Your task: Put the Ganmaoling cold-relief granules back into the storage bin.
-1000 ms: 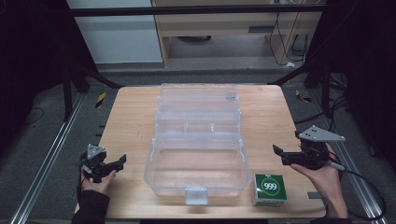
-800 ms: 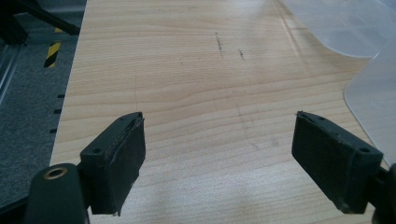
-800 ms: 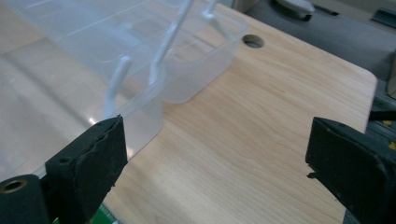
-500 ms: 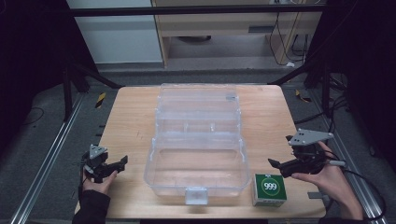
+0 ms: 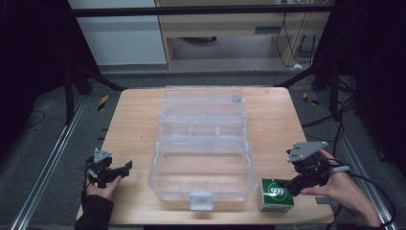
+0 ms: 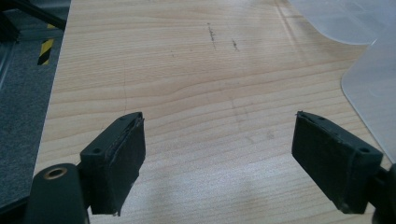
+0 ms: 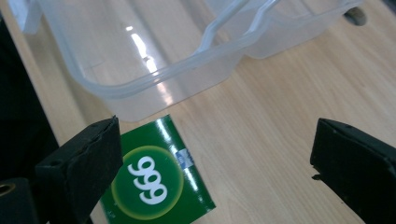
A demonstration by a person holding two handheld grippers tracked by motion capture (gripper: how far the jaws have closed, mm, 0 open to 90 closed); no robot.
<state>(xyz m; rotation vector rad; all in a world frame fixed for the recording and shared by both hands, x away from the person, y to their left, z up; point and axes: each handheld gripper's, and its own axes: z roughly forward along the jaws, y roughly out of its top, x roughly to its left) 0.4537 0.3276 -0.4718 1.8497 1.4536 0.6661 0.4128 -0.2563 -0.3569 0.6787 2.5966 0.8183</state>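
The green box (image 5: 276,195) lay flat on the counter (image 5: 134,124) near its front edge, just right of the clear open case (image 5: 203,143). The right gripper (image 5: 291,184) hovered at the box's right side, jaws released and just opening wider, one jaw over the box's edge, nothing gripped. The left gripper (image 5: 125,168) sat near the counter's left front, well apart from the box, jaws spread wide over bare wood
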